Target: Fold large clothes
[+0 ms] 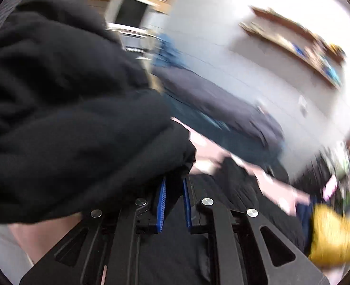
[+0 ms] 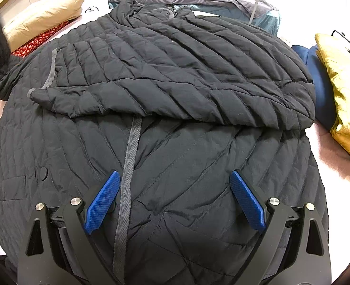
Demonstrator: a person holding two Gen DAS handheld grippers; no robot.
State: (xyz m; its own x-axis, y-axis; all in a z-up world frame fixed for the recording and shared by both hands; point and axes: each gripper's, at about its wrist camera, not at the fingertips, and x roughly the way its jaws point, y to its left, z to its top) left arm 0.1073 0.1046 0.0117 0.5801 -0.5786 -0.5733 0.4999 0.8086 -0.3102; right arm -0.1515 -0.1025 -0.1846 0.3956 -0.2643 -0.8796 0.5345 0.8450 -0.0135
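Left claw (image 1: 174, 204) clamps a bunched fold of soft black jacket (image 2: 165, 123) bulging above it, while the right claw (image 2: 175, 199) hangs spread over the puffy, slippery, light coat beneath, best pinched at hem or sleeve edge.

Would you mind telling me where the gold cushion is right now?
In the right wrist view the gold cushion lies at the right edge, on a dark blue fabric, just right of the black quilted jacket.
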